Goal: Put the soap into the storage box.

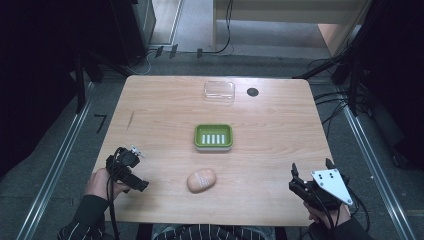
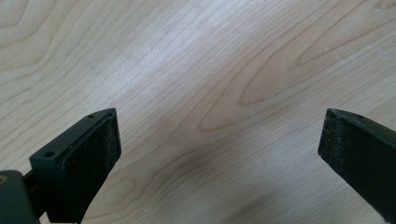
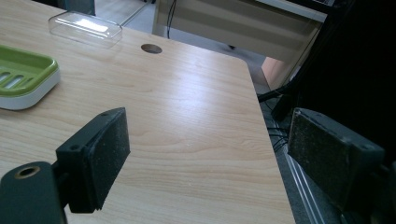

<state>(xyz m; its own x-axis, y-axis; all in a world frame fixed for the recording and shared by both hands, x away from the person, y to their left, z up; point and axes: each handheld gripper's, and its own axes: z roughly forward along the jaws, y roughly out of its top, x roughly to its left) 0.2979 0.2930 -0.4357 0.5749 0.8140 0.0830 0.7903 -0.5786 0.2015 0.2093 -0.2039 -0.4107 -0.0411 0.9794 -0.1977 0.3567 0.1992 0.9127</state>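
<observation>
The bar of soap (image 1: pixel 201 180) is lying on the tabletop (image 1: pixel 280 135) between the left hand-held gripper (image 1: pixel 131 170) and the right hand-held gripper (image 1: pixel 310 172), just in front of the green soap dish (image 1: pixel 213 137). Both are standing open and empty. The bar is looking hard, light and likely slippery, so it is asking for a squeeze across its short rounded sides

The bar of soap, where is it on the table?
In the high view the soap lies near the table's front edge, just in front of the green soap dish, between the two grippers.
</observation>
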